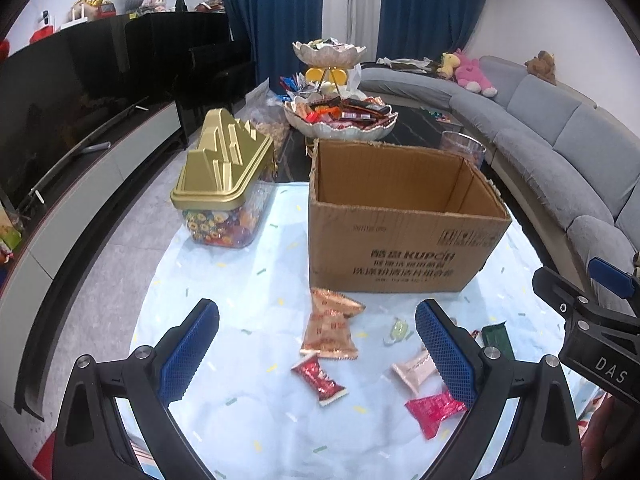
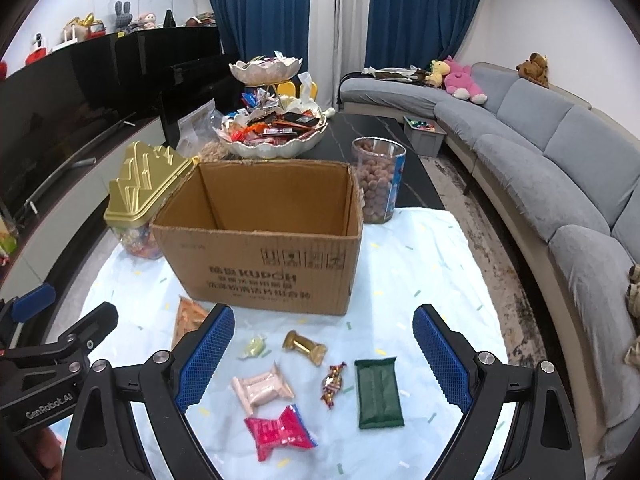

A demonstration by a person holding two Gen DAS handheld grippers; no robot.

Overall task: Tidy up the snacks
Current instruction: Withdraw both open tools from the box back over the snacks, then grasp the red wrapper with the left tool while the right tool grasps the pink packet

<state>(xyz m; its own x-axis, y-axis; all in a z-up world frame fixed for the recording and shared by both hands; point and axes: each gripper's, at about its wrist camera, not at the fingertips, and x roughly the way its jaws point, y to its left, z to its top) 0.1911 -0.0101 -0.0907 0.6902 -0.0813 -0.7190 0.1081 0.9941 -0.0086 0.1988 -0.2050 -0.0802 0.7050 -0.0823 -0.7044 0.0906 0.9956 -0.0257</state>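
Note:
An open cardboard box point(image 1: 400, 236) point(image 2: 264, 260) stands empty on a pale blue cloth point(image 1: 248, 420). Loose snacks lie in front of it: an orange packet point(image 1: 330, 330), a red wrapped one point(image 1: 318, 378), a pale pink one point(image 2: 262, 388), a magenta one point(image 2: 278, 432), a gold candy point(image 2: 304, 346), a small foil candy point(image 2: 332, 384), a dark green packet point(image 2: 378, 392). My left gripper point(image 1: 316, 352) hovers open over the orange and red snacks. My right gripper point(image 2: 324, 356) hovers open over the gold, pink and green ones. Neither holds anything.
A gold-lidded jar of sweets point(image 1: 222, 184) stands left of the box. A clear tub of nuts point(image 2: 378, 180) stands right of it. A tiered dish of snacks point(image 2: 274, 128) sits behind on the dark table. A grey sofa point(image 2: 560, 168) curves along the right.

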